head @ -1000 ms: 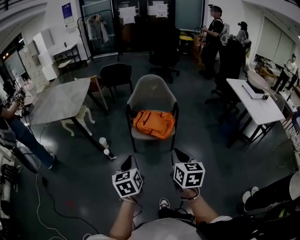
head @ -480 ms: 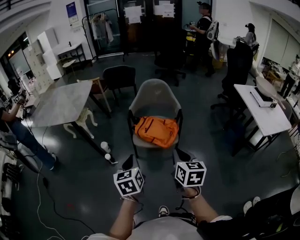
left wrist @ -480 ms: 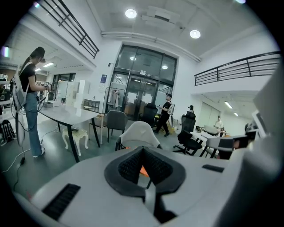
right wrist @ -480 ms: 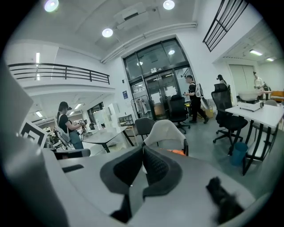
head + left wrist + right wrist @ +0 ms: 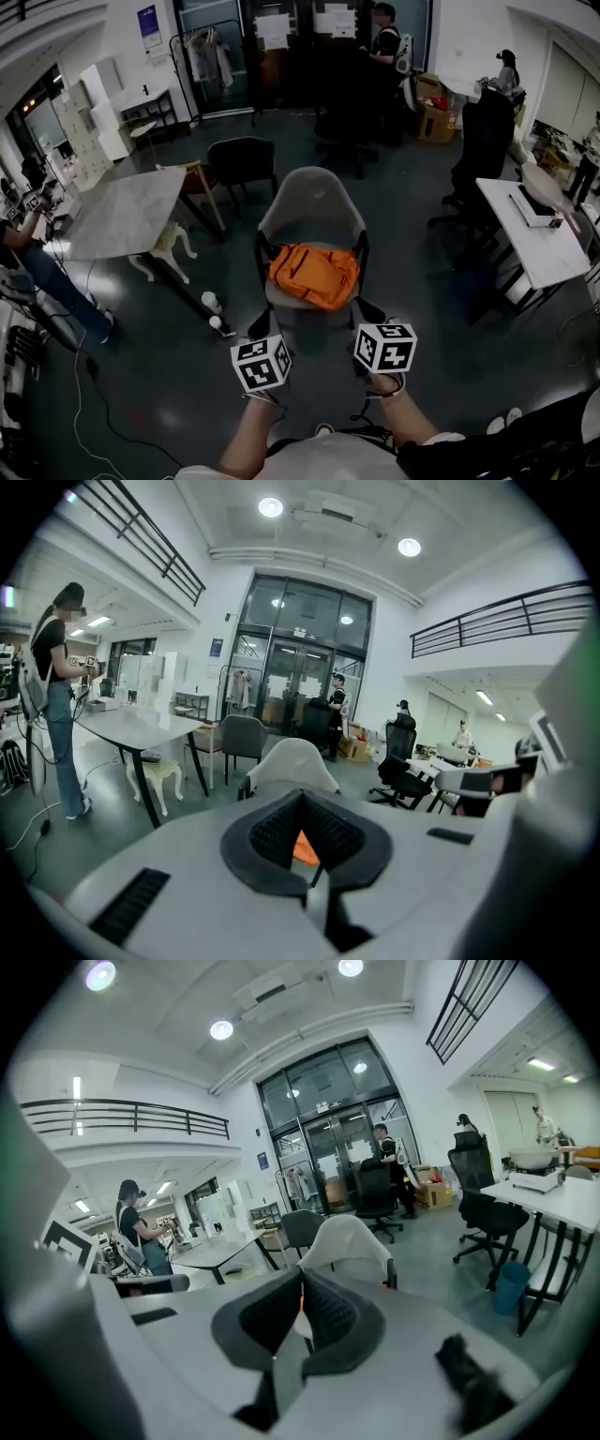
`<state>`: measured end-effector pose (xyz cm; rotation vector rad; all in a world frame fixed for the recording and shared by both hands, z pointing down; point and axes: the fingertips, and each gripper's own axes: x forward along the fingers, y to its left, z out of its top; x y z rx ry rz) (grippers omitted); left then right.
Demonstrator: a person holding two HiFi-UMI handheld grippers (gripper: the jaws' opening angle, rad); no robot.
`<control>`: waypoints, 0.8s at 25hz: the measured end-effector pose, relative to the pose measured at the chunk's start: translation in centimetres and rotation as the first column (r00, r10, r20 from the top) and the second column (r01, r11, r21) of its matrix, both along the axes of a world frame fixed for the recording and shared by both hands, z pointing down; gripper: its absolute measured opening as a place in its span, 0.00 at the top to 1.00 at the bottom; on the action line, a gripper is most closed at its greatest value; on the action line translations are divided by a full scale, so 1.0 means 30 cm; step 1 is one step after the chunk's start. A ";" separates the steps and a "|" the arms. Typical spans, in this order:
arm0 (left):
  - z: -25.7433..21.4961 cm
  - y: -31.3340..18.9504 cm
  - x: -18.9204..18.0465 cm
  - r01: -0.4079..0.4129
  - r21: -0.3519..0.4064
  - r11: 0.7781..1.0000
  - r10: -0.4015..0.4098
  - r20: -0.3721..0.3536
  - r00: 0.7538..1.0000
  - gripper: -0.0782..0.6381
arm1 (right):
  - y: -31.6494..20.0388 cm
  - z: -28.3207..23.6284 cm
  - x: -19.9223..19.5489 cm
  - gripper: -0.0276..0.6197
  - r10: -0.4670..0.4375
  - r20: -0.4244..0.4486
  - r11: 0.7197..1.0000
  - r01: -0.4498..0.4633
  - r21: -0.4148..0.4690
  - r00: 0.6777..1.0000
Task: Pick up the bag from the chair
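Orange fabric bag [image 5: 314,275] on the grey chair [image 5: 309,199] is nearer now, left hand-held gripper [image 5: 258,324] and right hand-held gripper [image 5: 367,311] approaching pressed together, empty.

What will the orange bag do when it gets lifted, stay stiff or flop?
Probably floppy: the orange bag lies flat and wrinkled on the chair seat, like soft fabric. It looks thin, so it is likely light for its size. It may sag if grabbed at one edge.

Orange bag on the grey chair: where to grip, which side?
Probably the near front edge of the orange fabric bag, coming from the front and above: it lies flat on the grey shell chair, with backrest behind and armrests at both sides.
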<state>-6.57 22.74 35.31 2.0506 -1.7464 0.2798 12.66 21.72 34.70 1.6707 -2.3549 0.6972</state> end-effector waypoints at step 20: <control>0.106 -0.095 0.031 0.002 -0.067 0.998 -0.002 0.008 1.000 0.88 | -0.096 0.086 0.022 0.91 -0.033 -0.029 0.998 0.032 -0.046 0.999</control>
